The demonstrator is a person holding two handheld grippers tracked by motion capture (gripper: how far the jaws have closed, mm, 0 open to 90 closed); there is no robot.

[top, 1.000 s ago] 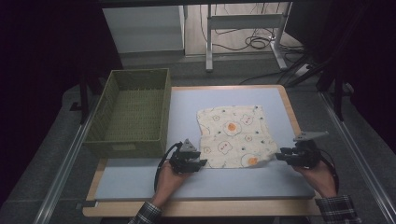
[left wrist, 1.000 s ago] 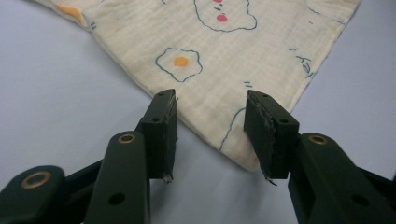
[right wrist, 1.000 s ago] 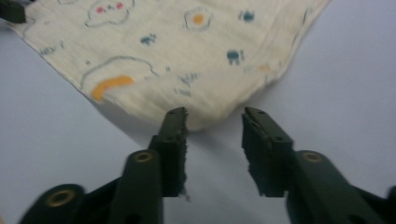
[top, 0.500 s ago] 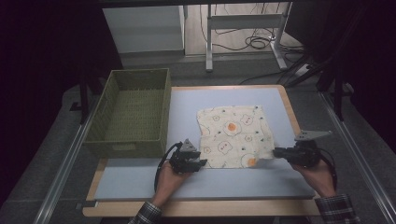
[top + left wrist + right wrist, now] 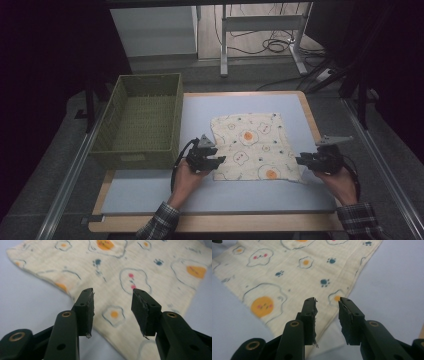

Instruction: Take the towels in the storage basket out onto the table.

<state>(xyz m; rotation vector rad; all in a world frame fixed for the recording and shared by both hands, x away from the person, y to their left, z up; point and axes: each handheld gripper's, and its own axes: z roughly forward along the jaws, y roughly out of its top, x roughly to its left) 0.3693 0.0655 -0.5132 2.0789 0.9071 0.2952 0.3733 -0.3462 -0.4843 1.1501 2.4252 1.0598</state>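
Here, the cloth (image 5: 252,147) lies flat on the blue mat (image 5: 220,192), just right of the green basket (image 5: 137,122). We read the step as taking hold of its two near corners, likely for a fold. The left gripper (image 5: 216,161) hangs over the near-left corner of the cloth, jaws apart and empty; they have just opened a little. The right gripper (image 5: 301,161) sits at the near-right corner, jaws also parted with nothing pinched; they have just been opening again after narrowing. Next, we judge, each pair must drop onto its corner of the cloth and close on the hem. Compared with a second ago, the cloth's near-right corner lies flatter, and the left gripper has lifted slightly over the cloth's edge.
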